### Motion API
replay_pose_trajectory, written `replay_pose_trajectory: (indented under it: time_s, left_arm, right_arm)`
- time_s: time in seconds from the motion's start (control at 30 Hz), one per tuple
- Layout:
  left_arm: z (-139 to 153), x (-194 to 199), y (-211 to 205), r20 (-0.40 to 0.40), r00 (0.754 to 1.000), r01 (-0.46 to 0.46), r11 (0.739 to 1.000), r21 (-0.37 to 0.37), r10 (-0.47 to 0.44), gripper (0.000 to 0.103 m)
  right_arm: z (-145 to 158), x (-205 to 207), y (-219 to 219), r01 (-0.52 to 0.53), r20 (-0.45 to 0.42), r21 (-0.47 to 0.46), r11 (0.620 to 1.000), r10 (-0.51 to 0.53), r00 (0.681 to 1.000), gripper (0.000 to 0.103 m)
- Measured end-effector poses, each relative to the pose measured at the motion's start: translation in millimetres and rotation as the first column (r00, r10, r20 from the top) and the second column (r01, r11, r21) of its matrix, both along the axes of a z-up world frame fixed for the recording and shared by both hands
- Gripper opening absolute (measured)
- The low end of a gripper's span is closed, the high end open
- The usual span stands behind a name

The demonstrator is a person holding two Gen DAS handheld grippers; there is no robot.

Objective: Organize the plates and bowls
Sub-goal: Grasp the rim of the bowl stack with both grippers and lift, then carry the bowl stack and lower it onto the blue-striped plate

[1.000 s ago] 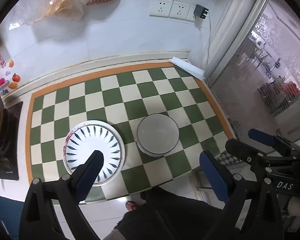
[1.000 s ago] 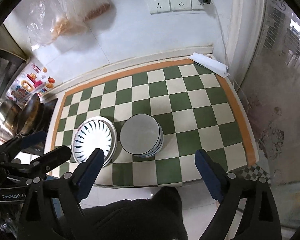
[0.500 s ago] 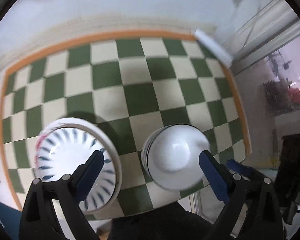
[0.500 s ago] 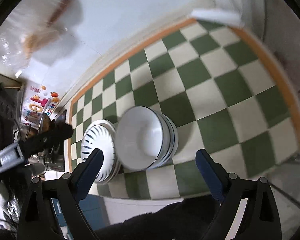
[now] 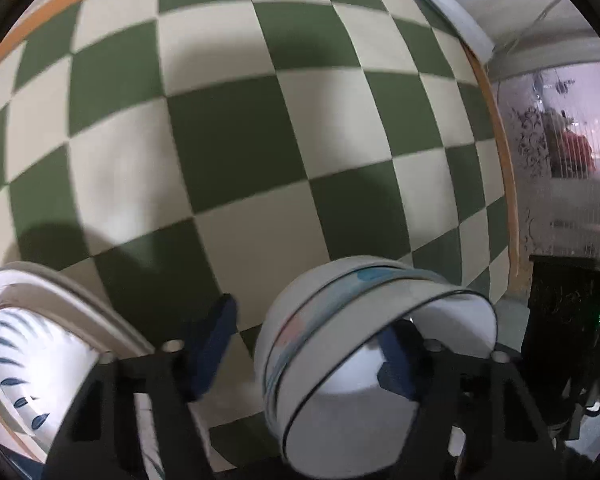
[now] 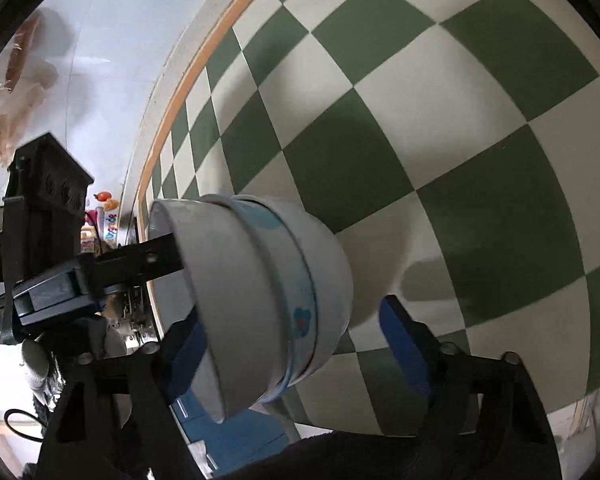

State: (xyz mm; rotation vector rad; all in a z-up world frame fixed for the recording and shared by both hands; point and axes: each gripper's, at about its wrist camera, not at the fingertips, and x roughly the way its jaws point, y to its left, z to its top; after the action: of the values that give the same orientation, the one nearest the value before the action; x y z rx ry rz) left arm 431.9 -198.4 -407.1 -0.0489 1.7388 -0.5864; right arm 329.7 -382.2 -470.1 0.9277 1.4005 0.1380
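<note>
- Closing on the stack of bowls (image 5: pixel 364 344), the left gripper (image 5: pixel 308 344) straddles its near wall — one finger inside, one outside, pads not yet pressing.
- The right gripper (image 6: pixel 295 344) also closes, straddling the opposite wall, not gripping.
- The stack sits on the checkered mat (image 5: pixel 235 152), beside the patterned plate (image 5: pixel 31 352).
- Step in hand, as I judge it: grasping the stack — next, firm pinches, then a level lift.

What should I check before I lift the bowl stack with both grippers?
1. Left gripper straddles the wall of the bowl stack, one finger inside and one outside: ok, fingers closing.
2. Right gripper spans the stack: ok, fingers closing.
3. Fingers press firmly on the bowls: not ok, gaps show.
4. Plates are clear of the left fingers: cannot tell.
5. Bowls sit squarely nested: cannot tell, blurred.
</note>
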Motion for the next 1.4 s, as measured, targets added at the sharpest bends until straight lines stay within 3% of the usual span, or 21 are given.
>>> replay_pose_trajectory:
  time_s: [0.03, 0.23, 1.0, 1.4]
  left_arm:
    - [-1.9, -0.8, -0.5, -0.010, 1.000, -0.005, 1.000, -0.018, 0.005, 0.059]
    - [-3.3, -2.7, -0.5, 0.006, 1.000, -0.007, 0.999, -0.043, 0.007, 0.058]
    - [2.8, -8.7, 8.1, -0.004, 0.995, -0.101, 0.995, -0.022, 0.101, 0.057]
    - [29.1, 3.9, 21.5, 0.028, 0.986, -0.166, 0.985, -0.038, 0.167, 0.057]
  right_arm:
    - [-4.4, 1.4, 1.5, -0.006, -0.009, 0.009, 1.000, 0.006, 1.000, 0.067]
    - [-19.4, 7.4, 8.1, -0.015, -0.035, 0.045, 0.999, 0.017, 0.999, 0.056]
    - [-17.0, 27.1, 6.0, -0.033, -0.051, 0.044, 0.998, 0.035, 0.998, 0.055]
    - [3.2, 61.7, 9.6, -0.106, -0.026, 0.039, 0.994, 0.107, 0.994, 0.055]
